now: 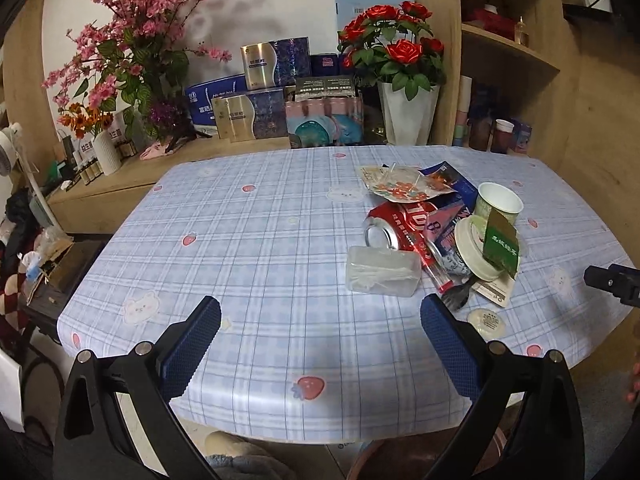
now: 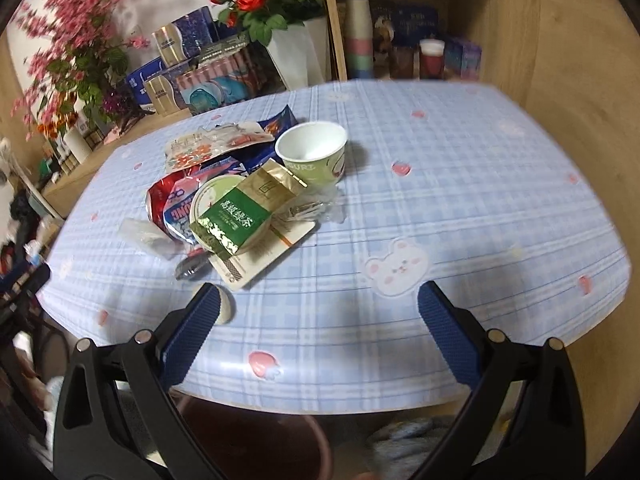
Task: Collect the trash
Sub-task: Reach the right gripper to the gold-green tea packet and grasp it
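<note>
A pile of trash lies on the plaid tablecloth [image 1: 260,240]. It holds a crushed red can [image 1: 394,226], a clear plastic box [image 1: 382,272], a white paper cup [image 1: 500,202], a green tea packet [image 1: 500,242] on a round white lid, snack wrappers [image 1: 400,184] and a black plastic fork [image 1: 458,298]. The right wrist view shows the cup [image 2: 314,152], the tea packet [image 2: 248,208] and the wrappers [image 2: 216,144]. My left gripper [image 1: 320,336] is open and empty, near the table's front edge, short of the box. My right gripper [image 2: 318,328] is open and empty, in front of the pile.
A small round white lid [image 1: 486,320] lies near the front edge, behind my right gripper's left finger [image 2: 226,308]. Gift boxes [image 1: 276,92], a rose pot [image 1: 406,112] and pink blossoms [image 1: 132,40] stand behind the table. A wooden shelf [image 1: 516,60] stands at the right. A reddish-brown bin [image 2: 260,440] sits below the table edge.
</note>
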`<state>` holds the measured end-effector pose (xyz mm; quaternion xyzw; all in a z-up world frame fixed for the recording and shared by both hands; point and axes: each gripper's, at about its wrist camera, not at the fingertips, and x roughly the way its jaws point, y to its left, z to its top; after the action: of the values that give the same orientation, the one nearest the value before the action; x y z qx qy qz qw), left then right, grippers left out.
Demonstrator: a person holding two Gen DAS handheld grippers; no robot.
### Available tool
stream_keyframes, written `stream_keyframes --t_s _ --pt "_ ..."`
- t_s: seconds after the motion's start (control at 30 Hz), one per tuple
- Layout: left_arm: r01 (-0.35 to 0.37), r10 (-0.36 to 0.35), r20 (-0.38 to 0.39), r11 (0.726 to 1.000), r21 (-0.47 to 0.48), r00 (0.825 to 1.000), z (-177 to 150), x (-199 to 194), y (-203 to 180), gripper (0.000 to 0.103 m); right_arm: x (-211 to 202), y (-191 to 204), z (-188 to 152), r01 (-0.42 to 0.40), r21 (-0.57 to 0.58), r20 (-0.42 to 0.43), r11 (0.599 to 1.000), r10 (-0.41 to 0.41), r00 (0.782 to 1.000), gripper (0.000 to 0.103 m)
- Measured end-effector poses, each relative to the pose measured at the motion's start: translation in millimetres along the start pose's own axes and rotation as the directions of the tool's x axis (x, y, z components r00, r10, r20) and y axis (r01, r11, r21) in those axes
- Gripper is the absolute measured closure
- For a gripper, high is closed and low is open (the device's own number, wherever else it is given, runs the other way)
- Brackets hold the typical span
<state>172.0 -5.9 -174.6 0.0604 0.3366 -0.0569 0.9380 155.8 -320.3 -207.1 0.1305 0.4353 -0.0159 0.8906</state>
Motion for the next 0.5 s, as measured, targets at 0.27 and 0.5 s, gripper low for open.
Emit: stream_keyframes --t_s 0.27,0.5 --pt "0.031 -0.031 -0.030 0.999 -0.012 0.999 12 32 1 0.006 37 21 23 -0.020 -0.062 -0.050 0.998 0.017 0.999 0.006" --pt "0.036 -0.037 -0.046 0.999 -0.012 0.998 23 51 6 0.012 66 42 44 -0.071 -0.015 -0.066 0.997 0.070 0.995 0.006"
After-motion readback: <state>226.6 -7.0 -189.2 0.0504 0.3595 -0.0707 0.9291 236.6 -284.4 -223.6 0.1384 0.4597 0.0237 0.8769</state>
